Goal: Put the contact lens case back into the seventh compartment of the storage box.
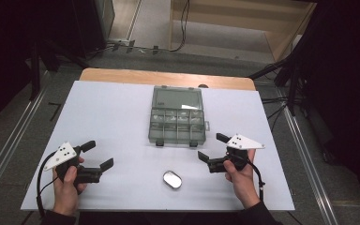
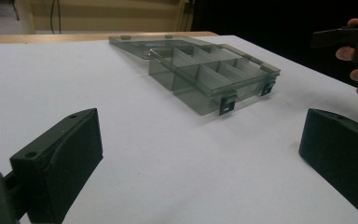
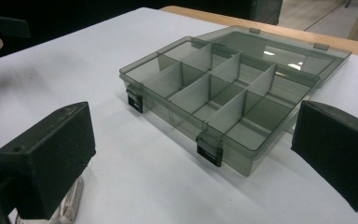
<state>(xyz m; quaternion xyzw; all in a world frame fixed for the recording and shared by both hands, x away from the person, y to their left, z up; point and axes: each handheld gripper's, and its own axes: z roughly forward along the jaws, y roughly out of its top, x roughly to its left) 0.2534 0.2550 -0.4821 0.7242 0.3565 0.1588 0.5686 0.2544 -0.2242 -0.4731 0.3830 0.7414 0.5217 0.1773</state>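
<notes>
The left gripper [image 1: 97, 156] sits low near the person's edge of the white table [image 1: 108, 112], held in the left hand [image 1: 68, 180], its jaws spread wide with nothing between them. From this tool the small oval metal tin [image 1: 172, 179] lies off to its right and a little nearer the person, well apart from its tips. In the left gripper view the tool looks toward the far right, where the smoky plastic box [image 2: 212, 77] stands ahead, its lid folded back flat behind it.

That tin is the nearest loose thing to both tools and rests on the bare table between them, in front of the box and apart from its two dark latches. Its long axis runs slantwise, from the near right toward the far left as the person sees it.

The right gripper [image 1: 212, 149], in the right hand [image 1: 239, 176], has its jaws parted too, holding nothing. The tin lies to this tool's left and nearer the person, and I judge it closer to this one than to the left one. In the right gripper view the tin [image 3: 67, 205] shows just under the left jaw, half hidden by it, while the box [image 3: 228, 93] with its empty compartments stands straight ahead. A grasp by the right tool would likely need it to swing left and back toward the person, then close across the tin's short width
</notes>
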